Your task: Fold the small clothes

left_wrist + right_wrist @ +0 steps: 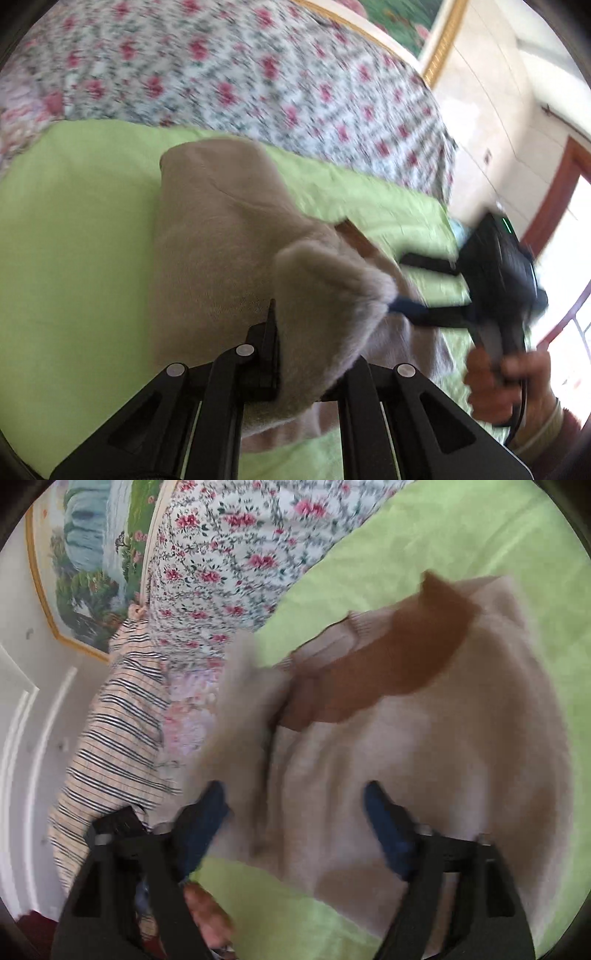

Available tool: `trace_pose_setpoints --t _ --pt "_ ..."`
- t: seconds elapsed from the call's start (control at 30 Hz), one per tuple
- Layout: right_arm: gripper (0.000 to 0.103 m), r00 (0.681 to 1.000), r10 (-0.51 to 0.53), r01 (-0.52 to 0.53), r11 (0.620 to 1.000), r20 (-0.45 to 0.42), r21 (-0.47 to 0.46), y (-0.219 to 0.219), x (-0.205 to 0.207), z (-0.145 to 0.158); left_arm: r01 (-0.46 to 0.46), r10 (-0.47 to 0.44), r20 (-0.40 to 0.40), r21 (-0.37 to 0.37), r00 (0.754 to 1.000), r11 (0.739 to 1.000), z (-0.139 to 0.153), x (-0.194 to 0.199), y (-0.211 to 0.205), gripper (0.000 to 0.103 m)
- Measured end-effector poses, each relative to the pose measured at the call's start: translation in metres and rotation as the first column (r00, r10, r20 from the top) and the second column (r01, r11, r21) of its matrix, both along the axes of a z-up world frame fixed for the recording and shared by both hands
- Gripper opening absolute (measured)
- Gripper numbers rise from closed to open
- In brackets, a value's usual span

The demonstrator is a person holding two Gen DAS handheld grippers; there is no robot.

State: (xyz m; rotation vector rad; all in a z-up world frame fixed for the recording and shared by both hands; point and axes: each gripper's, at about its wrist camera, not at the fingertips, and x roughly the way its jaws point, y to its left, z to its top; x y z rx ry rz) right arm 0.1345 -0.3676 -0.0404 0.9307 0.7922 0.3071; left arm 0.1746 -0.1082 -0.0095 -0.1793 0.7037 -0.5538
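Fingers of the left gripper [291,354] are pinching the fuzzy beige top [221,236] lying on the green sheet [74,221]. The right gripper [295,823] is standing wide open, holding nothing. Lifting slowly should be keeping the fold flat.

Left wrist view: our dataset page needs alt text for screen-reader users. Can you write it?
The left gripper has its jaws shut on a raised fold of a beige fleece garment lying on a light green sheet. At right, a hand holds the right gripper, jaws open, at the garment's edge. A floral bedspread lies behind; the picture is motion-blurred.
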Motion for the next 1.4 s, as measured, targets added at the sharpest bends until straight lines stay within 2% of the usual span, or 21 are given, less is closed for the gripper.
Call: trace_pose_setpoints --t 0.2,0.27,0.3,0.33,0.37,0.43,0.53,0.63,0.77,0.93,1.03,1.13,1.23,1.33,1.4 --pt "0.083 0.993 0.082 -0.082 0.997 -0.084 0.010 0.021 0.082 -0.022 0.027 -0.027 -0.028 -0.001 0.999 1.000 -0.012 -0.002 -0.011 0.007" --pt "0.062 0.991 0.096 -0.098 0.995 -0.088 -0.010 0.029 0.104 -0.022 0.027 -0.027 -0.029 -0.005 0.999 1.000 -0.011 -0.001 -0.010 0.007" --pt "0.041 0.991 0.086 -0.090 0.996 -0.097 -0.028 0.030 0.112 -0.021 0.025 -0.025 -0.027 0.003 0.999 1.000 -0.010 -0.001 -0.011 0.007" --pt "0.027 0.993 0.077 -0.080 0.996 -0.093 -0.036 0.030 0.119 -0.018 0.022 -0.022 -0.025 0.012 0.999 1.000 -0.008 0.000 -0.011 0.007" --pt "0.020 0.994 0.067 -0.070 0.997 -0.085 -0.038 0.027 0.121 -0.014 0.022 -0.021 -0.020 0.019 1.000 1.000 -0.007 -0.003 -0.009 0.007" --pt "0.018 0.998 0.055 -0.057 0.996 -0.034 -0.069 0.023 0.116 0.007 0.031 -0.031 -0.010 0.017 0.999 0.999 0.001 -0.005 -0.012 0.007" --pt "0.017 0.998 0.049 -0.041 0.983 0.043 -0.180 0.011 0.092 0.042 0.078 -0.078 0.022 0.000 0.997 0.997 0.017 -0.012 -0.029 0.007" --pt "0.017 0.998 0.018 -0.003 0.965 0.057 -0.263 -0.014 0.064 0.058 0.147 -0.147 0.023 0.014 0.989 0.989 0.021 -0.018 -0.067 0.007" --pt "0.017 0.998 -0.059 0.049 0.938 -0.020 -0.344 -0.058 0.031 0.043 0.223 -0.222 -0.010 0.041 0.975 0.974 0.003 -0.024 -0.118 0.007" --pt "0.017 0.990 -0.107 0.057 0.901 -0.092 -0.430 -0.083 0.016 0.018 0.284 -0.278 -0.073 0.098 0.958 0.954 -0.031 -0.025 -0.164 0.007" --pt "0.017 0.993 -0.096 0.057 0.896 -0.068 -0.441 -0.088 0.016 0.017 0.279 -0.272 -0.068 0.133 0.960 0.951 -0.036 -0.027 -0.175 0.008" --pt "0.017 0.996 -0.073 0.042 0.879 -0.047 -0.475 -0.087 0.020 0.018 0.271 -0.263 -0.079 0.120 0.961 0.955 -0.039 -0.025 -0.174 0.009" --pt "0.017 0.994 -0.077 0.027 0.849 -0.074 -0.527 -0.084 0.022 0.012 0.292 -0.281 -0.100 0.115 0.954 0.950 -0.038 -0.024 -0.172 0.018" --pt "0.018 0.993 -0.093 0.039 0.840 -0.072 -0.542 -0.084 0.012 0.011 0.332 -0.318 -0.131 0.106 0.939 0.937 -0.034 -0.028 -0.170 0.032" --pt "0.018 0.991 -0.116 0.055 0.825 -0.074 -0.562 -0.084 0.002 0.013 0.351 -0.337 -0.144 0.085 0.931 0.933 -0.029 -0.038 -0.158 0.046"
